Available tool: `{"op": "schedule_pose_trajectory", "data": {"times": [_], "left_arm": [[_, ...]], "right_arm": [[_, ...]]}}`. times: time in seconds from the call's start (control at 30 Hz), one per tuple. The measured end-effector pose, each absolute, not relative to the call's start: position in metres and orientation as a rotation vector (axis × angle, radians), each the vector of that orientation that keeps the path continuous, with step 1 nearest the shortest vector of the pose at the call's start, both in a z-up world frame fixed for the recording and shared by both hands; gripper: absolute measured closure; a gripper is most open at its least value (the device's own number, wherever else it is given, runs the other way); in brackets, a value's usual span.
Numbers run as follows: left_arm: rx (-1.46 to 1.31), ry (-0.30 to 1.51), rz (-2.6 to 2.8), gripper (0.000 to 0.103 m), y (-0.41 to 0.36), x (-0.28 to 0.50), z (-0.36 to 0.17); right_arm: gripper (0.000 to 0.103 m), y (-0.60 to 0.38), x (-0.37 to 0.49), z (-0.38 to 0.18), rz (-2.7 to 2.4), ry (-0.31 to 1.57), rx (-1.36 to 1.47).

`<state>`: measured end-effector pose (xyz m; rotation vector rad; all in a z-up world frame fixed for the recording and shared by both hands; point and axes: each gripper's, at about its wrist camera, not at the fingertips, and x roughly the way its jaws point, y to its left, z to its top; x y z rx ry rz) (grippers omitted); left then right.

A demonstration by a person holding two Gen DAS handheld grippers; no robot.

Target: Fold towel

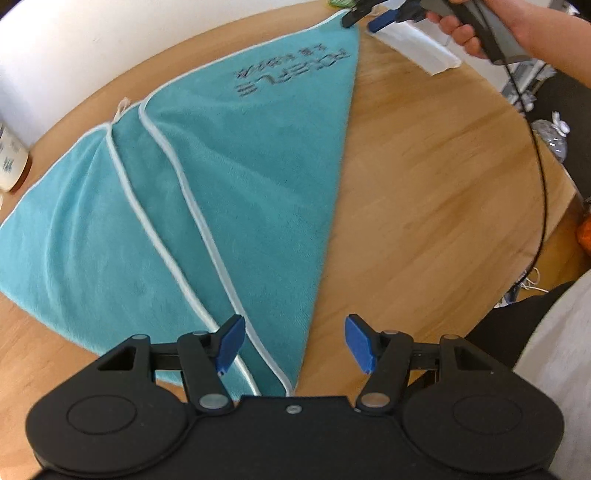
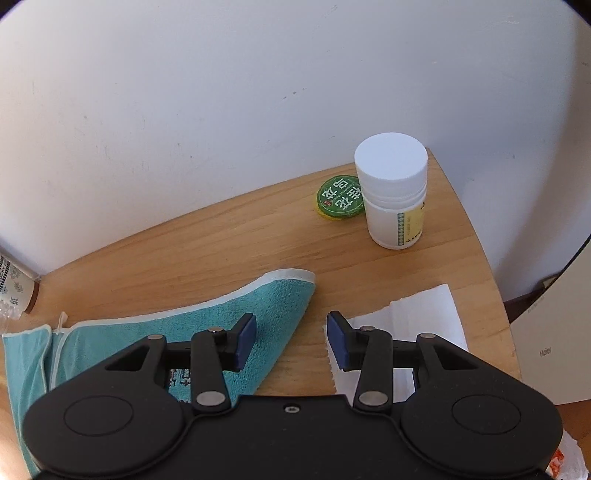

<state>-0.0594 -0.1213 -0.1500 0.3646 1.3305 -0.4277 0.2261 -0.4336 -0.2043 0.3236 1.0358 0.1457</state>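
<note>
A teal towel (image 1: 236,184) with white piping lies folded over on the round wooden table (image 1: 436,192), its folded edge running from the near corner to the far corner. My left gripper (image 1: 294,343) hovers open over the near corner, nothing between its blue pads. In the left wrist view, the right gripper (image 1: 364,18) sits at the towel's far corner, held by a hand (image 1: 461,29). In the right wrist view, the right gripper (image 2: 291,341) stands open just above the towel's far corner (image 2: 280,295), gripping nothing.
A white pill bottle (image 2: 393,192) and a green round tin (image 2: 338,201) stand near the table's far edge by the wall. A white paper tissue (image 2: 410,325) lies right of the towel. A patterned cup (image 1: 9,158) is at the left. A black cable (image 1: 541,177) hangs over the table's right side.
</note>
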Motion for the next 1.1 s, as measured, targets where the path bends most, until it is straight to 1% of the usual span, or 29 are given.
{"op": "schedule_pose_trajectory", "data": {"times": [0.03,0.07,0.17,0.4,0.73,0.87,0.9,0.93,0.97,1.0,1.03,1.07,1.1], "left_arm": [[0.370,1.332,-0.422,0.047,-0.122,-0.060,-0.152],[0.384,1.338,-0.417,0.055,-0.125,-0.062,-0.155],[0.405,1.347,-0.414,0.062,-0.123,-0.066,-0.159],[0.390,1.346,-0.367,0.062,-0.118,-0.065,-0.168],[0.384,1.327,-0.361,0.062,-0.108,-0.072,-0.163],[0.362,1.333,-0.351,0.065,-0.109,-0.069,-0.164],[0.374,1.330,-0.347,0.066,-0.110,-0.069,-0.163],[0.381,1.326,-0.347,0.071,-0.111,-0.069,-0.162],[0.383,1.322,-0.345,0.072,-0.111,-0.069,-0.161],[0.385,1.318,-0.343,0.072,-0.112,-0.070,-0.160],[0.376,1.319,-0.337,0.074,-0.110,-0.069,-0.160],[0.365,1.320,-0.331,0.081,-0.108,-0.067,-0.159],[0.355,1.321,-0.325,0.084,-0.106,-0.066,-0.159]], "right_arm": [[0.056,-0.436,0.227,-0.205,0.144,1.034,0.335],[0.056,-0.437,0.228,-0.205,0.143,1.033,0.339],[0.056,-0.439,0.228,-0.202,0.145,1.034,0.365],[0.056,-0.438,0.235,-0.201,0.160,1.037,0.383],[0.056,-0.444,0.237,-0.200,0.161,1.040,0.435],[0.059,-0.449,0.235,-0.200,0.172,1.041,0.470],[0.060,-0.449,0.235,-0.200,0.174,1.042,0.468],[0.066,-0.451,0.234,-0.200,0.173,1.044,0.462],[0.071,-0.451,0.234,-0.200,0.175,1.044,0.457],[0.073,-0.452,0.234,-0.200,0.177,1.044,0.451],[0.078,-0.453,0.234,-0.200,0.178,1.045,0.445],[0.084,-0.454,0.234,-0.200,0.175,1.046,0.446],[0.087,-0.456,0.234,-0.200,0.165,1.054,0.448]]}}
